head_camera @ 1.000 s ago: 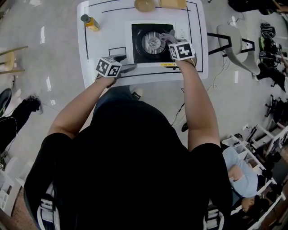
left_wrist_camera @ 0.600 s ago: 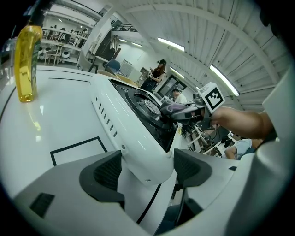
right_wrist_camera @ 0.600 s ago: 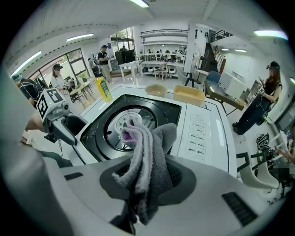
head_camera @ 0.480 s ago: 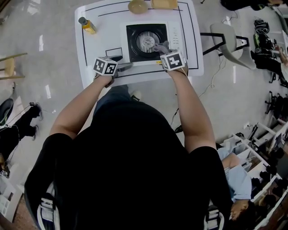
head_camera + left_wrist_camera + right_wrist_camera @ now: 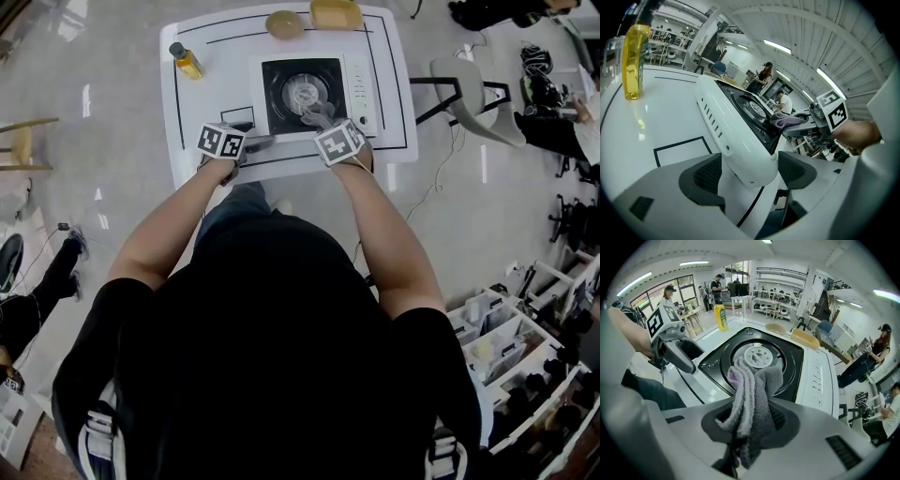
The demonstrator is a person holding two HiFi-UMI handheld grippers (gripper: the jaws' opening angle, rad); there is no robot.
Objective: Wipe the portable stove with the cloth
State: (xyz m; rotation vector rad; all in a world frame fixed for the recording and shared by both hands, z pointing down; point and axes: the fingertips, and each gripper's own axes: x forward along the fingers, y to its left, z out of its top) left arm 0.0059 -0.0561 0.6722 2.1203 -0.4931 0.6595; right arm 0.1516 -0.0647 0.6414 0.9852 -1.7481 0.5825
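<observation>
Opening wider just now, my left jaws (image 5: 749,174) straddle the near-left corner of the portable stove (image 5: 723,123). They stand well apart, and neither pad seems to press on it, so I judge they only steady it. My right jaws (image 5: 752,425) have slid leftward along the stove's front edge, clamped tight on the grey cloth (image 5: 750,380). Its bunched end reaches over the stove's black top, short of the burner (image 5: 758,356). Wiping looks under way, with much of the top left.
</observation>
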